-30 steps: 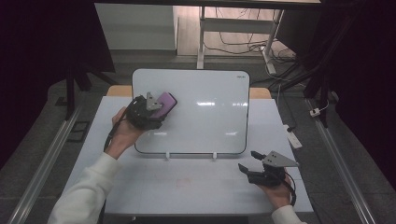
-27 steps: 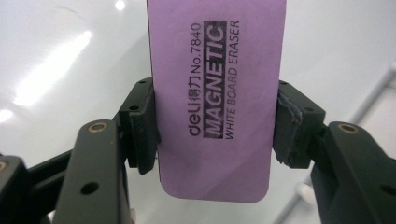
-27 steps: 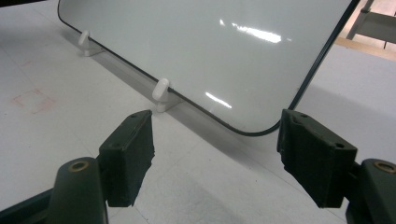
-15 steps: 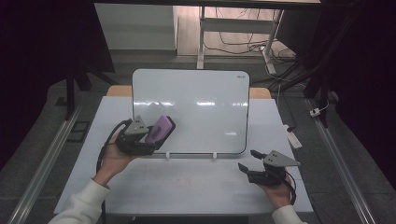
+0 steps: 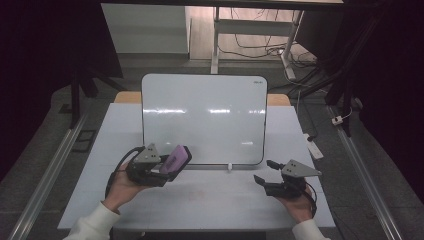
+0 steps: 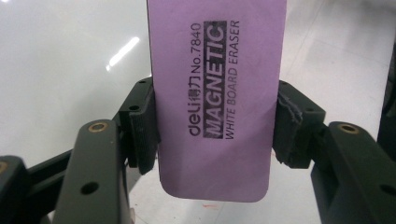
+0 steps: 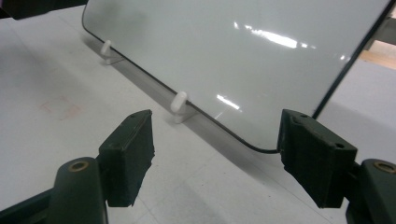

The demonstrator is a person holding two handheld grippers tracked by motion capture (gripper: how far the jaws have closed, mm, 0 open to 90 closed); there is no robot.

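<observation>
High view shows the left gripper [image 5: 170, 167] near the left front of the white table [image 5: 210, 200], its jaws clamped on the long edges of a flat purple magnetic whiteboard eraser [image 5: 175, 157]. In the left gripper view the eraser [image 6: 217, 100] sits square between the two black pads [image 6: 142, 123], printed back facing the camera. That grip would seem to leave the wiping face turned away from the hand and free to meet a surface. It hangs just in front of the lower left corner of the glossy white rectangular whiteboard [image 5: 205, 117], low over the table; whether it touches either I cannot tell.

The board stands propped on small white plastic feet [image 7: 179, 105], leaning back from the person, which puts its face within easy reach. Its surface looks clean.

Over on the right, the right gripper [image 5: 267, 177] rests low near the front edge, jaws apart with nothing between them [image 7: 217, 154], pointing toward the board's lower right corner. I judge it is kept out of the way.
</observation>
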